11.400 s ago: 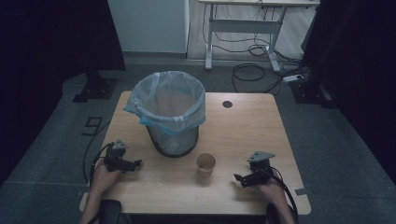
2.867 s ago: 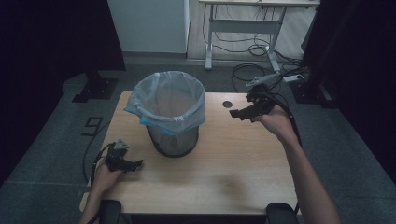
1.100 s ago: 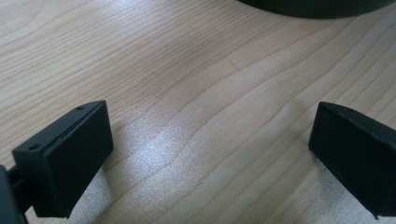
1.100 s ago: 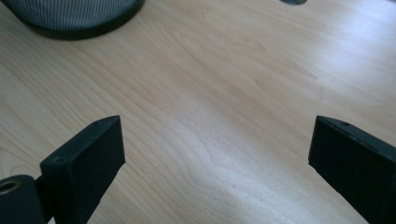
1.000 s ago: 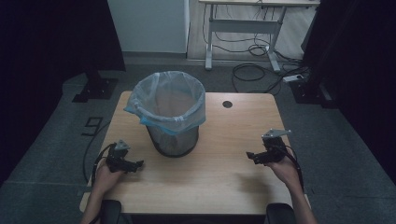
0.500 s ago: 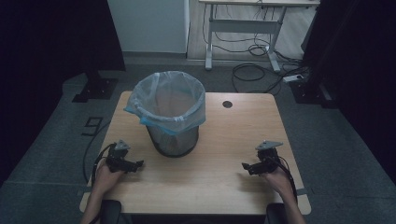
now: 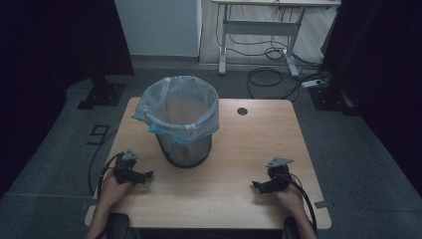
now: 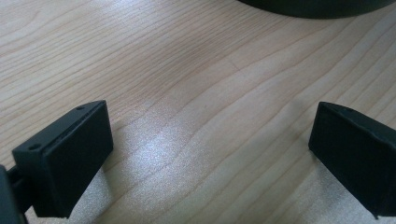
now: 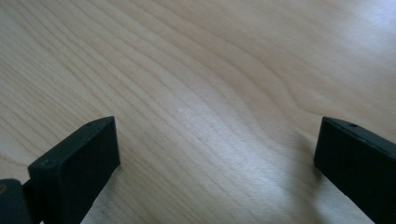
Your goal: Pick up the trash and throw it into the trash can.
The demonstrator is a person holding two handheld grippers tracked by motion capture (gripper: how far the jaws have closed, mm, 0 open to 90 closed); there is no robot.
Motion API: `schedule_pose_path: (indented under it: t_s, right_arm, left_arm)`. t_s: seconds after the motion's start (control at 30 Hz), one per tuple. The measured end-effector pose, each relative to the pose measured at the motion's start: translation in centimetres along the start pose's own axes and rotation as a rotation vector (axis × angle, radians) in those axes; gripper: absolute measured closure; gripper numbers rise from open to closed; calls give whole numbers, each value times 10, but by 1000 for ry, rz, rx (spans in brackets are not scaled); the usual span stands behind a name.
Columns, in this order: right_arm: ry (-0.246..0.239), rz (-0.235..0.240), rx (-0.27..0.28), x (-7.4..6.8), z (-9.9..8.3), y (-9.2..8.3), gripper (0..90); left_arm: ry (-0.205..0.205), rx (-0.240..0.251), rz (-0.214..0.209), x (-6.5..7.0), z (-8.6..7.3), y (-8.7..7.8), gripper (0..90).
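**Right gripper back at the near edge, both jaws empty**

Since the frame half a second ago the right gripper (image 7: 256, 185) has slid a little lower and leftward, and it now rests at the lower right of the high view; the paper cup seen in the oldest frame is gone from the tabletop. Its jaws stand wide apart over bare wood in the right gripper view (image 9: 217, 140), holding nothing. The left gripper (image 7: 148, 175), at the lower left, has not shifted; its jaws are likewise spread wide and empty (image 8: 210, 149), with the bin's dark base at the top edge of its view. Between and beyond them, centre-left on the table (image 7: 249, 149), stands the mesh bin (image 7: 181, 119) with its pale blue liner. A round cable hole (image 7: 242, 111) sits near the far edge.
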State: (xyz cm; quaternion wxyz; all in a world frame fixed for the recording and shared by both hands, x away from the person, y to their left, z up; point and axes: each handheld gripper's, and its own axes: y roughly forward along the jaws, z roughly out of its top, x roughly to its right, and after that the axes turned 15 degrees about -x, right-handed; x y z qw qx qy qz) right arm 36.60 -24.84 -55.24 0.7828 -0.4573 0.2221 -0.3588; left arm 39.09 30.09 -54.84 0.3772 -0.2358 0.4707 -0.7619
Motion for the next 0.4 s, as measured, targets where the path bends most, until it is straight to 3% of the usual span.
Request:
schedule_pose_path:
  t_s: [0.4]
  right_arm:
    - [-10,-15,40,-9,-3,5,0]
  left_arm:
    - [0,0,0,0,0,0,0]
